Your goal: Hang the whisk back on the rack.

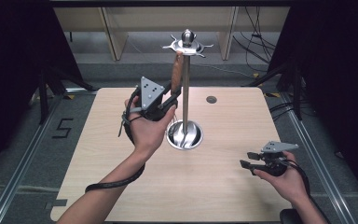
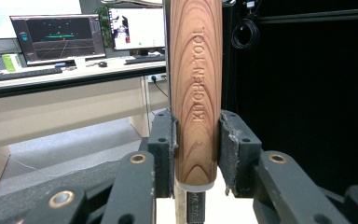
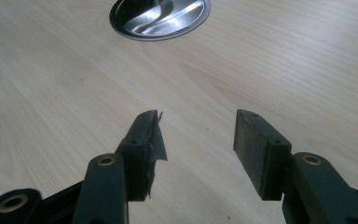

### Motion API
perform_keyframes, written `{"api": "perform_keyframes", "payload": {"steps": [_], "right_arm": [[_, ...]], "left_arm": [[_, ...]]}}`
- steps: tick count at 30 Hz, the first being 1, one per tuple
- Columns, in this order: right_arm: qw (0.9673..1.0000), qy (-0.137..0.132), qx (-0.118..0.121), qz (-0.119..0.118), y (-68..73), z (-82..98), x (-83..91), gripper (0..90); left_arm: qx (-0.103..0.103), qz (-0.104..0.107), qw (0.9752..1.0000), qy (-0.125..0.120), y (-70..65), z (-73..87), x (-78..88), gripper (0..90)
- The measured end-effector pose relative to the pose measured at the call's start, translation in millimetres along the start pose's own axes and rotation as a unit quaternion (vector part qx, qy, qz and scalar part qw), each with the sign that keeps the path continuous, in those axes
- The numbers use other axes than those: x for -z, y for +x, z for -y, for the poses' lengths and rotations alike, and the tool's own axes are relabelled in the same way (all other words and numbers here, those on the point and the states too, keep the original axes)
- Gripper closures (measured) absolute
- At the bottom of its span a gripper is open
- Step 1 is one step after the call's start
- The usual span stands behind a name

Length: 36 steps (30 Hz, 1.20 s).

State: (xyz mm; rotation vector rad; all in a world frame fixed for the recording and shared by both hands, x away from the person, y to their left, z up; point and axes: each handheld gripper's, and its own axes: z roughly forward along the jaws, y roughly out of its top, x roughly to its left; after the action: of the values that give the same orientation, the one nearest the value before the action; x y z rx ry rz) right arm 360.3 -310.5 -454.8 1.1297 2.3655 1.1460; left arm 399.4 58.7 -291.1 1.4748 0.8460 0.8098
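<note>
A steel utensil stand (image 1: pixel 185 88) rises from a round base (image 1: pixel 192 138) at the table's middle, with a ring of hooks (image 1: pixel 188 45) at its top. A kitchen tool's wooden handle (image 1: pixel 176 70) stands upright just left of the pole, its top near the hooks; I cannot tell whether it hangs from one. My left gripper (image 1: pixel 175 95) is shut on the handle's lower end. In the left gripper view both pads press the handle (image 2: pixel 196 70), stamped KITCHEN TOOL, and my left gripper (image 2: pixel 196 140) hides most of the metal shaft below. My right gripper (image 1: pixel 247 159) is open and holds nothing.
In the right gripper view the open right gripper (image 3: pixel 198 130) points over bare light wood toward the stand's shiny base (image 3: pixel 161 16). A small dark round plug (image 1: pixel 211 99) sits in the tabletop behind the stand. Dark curtains and cables surround the table.
</note>
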Motion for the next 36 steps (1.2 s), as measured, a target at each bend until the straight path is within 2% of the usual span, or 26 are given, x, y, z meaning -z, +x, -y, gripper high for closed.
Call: {"api": "perform_keyframes", "payload": {"steps": [36], "right_arm": [[1.0,-0.002,0.004,-0.001,0.0,0.0,-0.4,50.9]], "left_arm": [[0.004,-0.003,0.9999,0.013,-0.7,0.0,-17.5,67.6]]}}
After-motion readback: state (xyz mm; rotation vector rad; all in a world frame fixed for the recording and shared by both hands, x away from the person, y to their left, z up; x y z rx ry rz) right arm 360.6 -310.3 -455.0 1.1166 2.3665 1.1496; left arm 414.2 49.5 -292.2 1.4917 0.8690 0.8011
